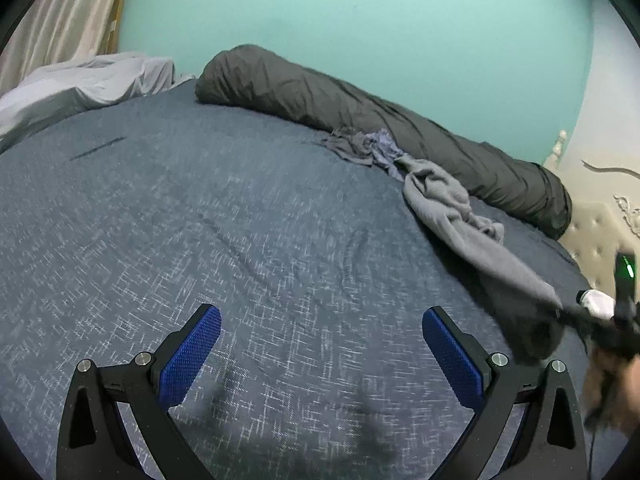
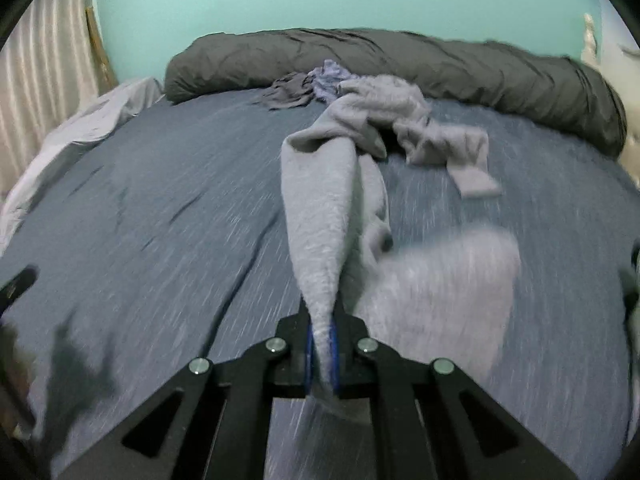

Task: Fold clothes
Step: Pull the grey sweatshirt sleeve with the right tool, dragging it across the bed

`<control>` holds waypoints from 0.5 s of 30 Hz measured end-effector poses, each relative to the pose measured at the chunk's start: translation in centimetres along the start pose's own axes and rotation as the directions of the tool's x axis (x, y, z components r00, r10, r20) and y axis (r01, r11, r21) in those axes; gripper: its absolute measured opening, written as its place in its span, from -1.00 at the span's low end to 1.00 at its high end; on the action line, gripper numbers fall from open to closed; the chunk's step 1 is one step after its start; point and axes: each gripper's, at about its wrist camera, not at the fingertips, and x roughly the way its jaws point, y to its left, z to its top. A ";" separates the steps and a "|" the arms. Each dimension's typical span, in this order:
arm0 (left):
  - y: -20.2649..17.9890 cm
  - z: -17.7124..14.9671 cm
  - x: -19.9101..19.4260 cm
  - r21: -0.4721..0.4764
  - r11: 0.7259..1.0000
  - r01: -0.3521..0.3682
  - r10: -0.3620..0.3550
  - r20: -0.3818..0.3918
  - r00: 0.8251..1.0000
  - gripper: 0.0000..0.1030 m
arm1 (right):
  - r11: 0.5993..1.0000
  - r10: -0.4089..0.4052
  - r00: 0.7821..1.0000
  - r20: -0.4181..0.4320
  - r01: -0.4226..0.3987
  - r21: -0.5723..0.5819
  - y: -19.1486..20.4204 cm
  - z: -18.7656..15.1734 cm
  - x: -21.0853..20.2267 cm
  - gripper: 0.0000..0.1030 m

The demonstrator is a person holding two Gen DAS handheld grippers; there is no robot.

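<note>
While your right gripper [image 2: 322,350] points down at the bed [image 2: 168,216], its fingers [image 2: 333,344] are clamped tight on one end of the grey sweater [image 2: 320,216], which stretches away from the blue pads toward the far side of the mattress. Note that the rest of this garment lies crumpled near the rolled dark grey duvet [image 2: 460,64], beside a small heap of purple and grey clothes [image 2: 308,84]. A loose part of the sweater hangs blurred to the right of the fingers. Your left gripper [image 1: 322,354] hovers over bare blue bedcover with its fingers [image 1: 192,354] spread wide and nothing between them. From the left wrist view, the sweater [image 1: 452,204] runs to the right gripper [image 1: 600,320] at the right edge. A pale sheet [image 1: 80,84] is bunched at the far left corner
</note>
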 end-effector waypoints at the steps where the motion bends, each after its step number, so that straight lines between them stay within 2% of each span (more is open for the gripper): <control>1: -0.1 0.0 -0.3 0.001 1.000 0.001 -0.001 0.004 1.000 0.99 | 1.000 0.003 1.000 -0.006 -0.003 0.002 0.1 -1.1 -0.8 -0.89; 5: -0.7 -0.2 -1.2 0.005 1.000 0.010 -0.010 0.010 1.000 0.99 | 1.000 0.007 1.000 -0.031 -0.007 0.001 0.3 -5.3 -3.9 -0.89; 10: -1.6 -0.4 -1.8 0.069 0.998 0.009 -0.010 0.021 1.000 0.99 | 1.000 -0.003 0.996 -0.089 0.003 0.002 -0.4 -11.2 -7.5 -0.89; 15: -1.5 -0.5 -2.4 0.069 0.998 0.009 -0.010 0.022 1.000 0.99 | 0.998 -0.060 0.986 -0.155 0.063 0.012 -2.9 -16.6 -11.1 -0.90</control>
